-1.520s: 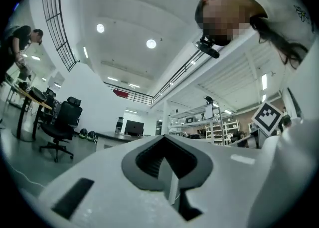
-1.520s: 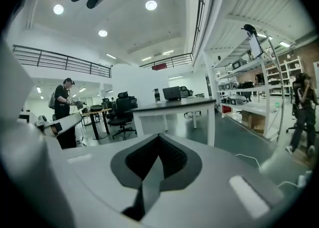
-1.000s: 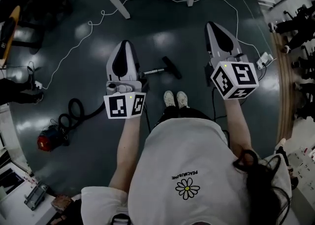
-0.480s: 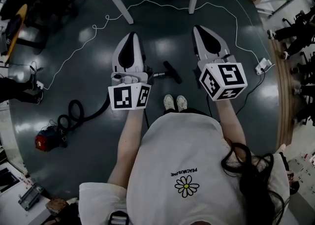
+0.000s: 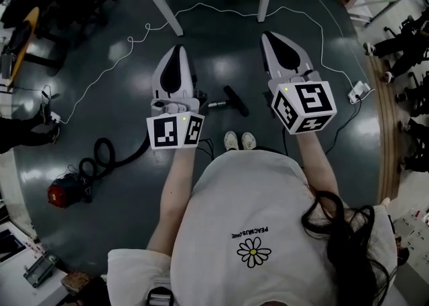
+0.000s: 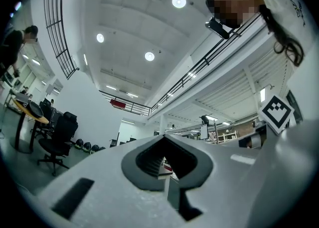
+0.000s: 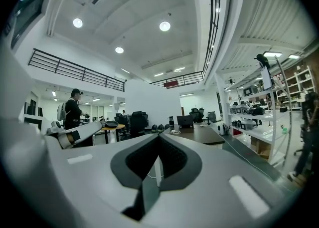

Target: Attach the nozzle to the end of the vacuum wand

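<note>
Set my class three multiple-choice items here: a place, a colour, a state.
1. Where is the red canister? A on the floor; B on a table; C in a claw.
2. The nozzle is: A white; B black; C red.
3. The left claw and right claw are: A both wide open; B holding the nozzle; C both shut, empty.
A: it lies on the dark floor. B: it shows black in the head view. C: each gripper view shows jaws together, nothing between.

I can read only one print: upside-down "PEACMUSONE" on the white shirt [image 5: 221, 194], just above its daisy [image 5: 254, 253].
</note>
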A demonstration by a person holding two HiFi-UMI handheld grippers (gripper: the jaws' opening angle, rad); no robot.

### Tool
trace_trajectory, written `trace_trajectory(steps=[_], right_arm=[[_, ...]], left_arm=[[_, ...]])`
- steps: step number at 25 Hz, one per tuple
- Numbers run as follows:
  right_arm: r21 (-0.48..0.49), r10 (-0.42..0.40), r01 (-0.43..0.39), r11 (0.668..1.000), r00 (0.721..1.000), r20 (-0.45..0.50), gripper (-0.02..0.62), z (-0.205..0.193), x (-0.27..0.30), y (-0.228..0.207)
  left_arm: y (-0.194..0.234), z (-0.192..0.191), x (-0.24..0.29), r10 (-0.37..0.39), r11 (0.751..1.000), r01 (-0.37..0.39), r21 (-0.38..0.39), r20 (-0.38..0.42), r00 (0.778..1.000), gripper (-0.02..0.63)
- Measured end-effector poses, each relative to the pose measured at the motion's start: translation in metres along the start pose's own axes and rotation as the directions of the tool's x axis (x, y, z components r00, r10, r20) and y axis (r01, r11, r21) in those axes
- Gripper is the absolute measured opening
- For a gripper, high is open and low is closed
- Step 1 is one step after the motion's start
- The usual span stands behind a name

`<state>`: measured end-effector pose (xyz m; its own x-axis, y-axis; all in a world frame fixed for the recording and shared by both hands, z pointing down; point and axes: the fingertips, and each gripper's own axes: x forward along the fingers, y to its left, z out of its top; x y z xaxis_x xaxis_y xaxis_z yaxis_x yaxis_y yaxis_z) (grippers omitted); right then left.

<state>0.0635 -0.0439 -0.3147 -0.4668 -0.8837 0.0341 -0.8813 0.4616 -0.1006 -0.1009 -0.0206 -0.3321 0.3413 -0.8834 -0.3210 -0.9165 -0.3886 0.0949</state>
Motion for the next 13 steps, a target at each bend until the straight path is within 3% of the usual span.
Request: trace_trajectory(steps=[6, 13], right_arm=[[-0.030, 0.030, -0.031, 0.999, 0.999, -0.011, 0.006, 0.001, 0.015, 0.012], [-0.032, 0.056, -0.057, 0.998, 0.998, -0.025, 0.006, -0.006, 0.028, 0.024]], left_arm=[[0.017, -0.004, -0.005, 0.029, 1.000, -0.029, -0.010, -0.011, 1.000, 0.003], [0.045, -0.004, -0.008, 0.076, 0.991, -0.073, -0.114, 0.017, 0.997, 0.003]])
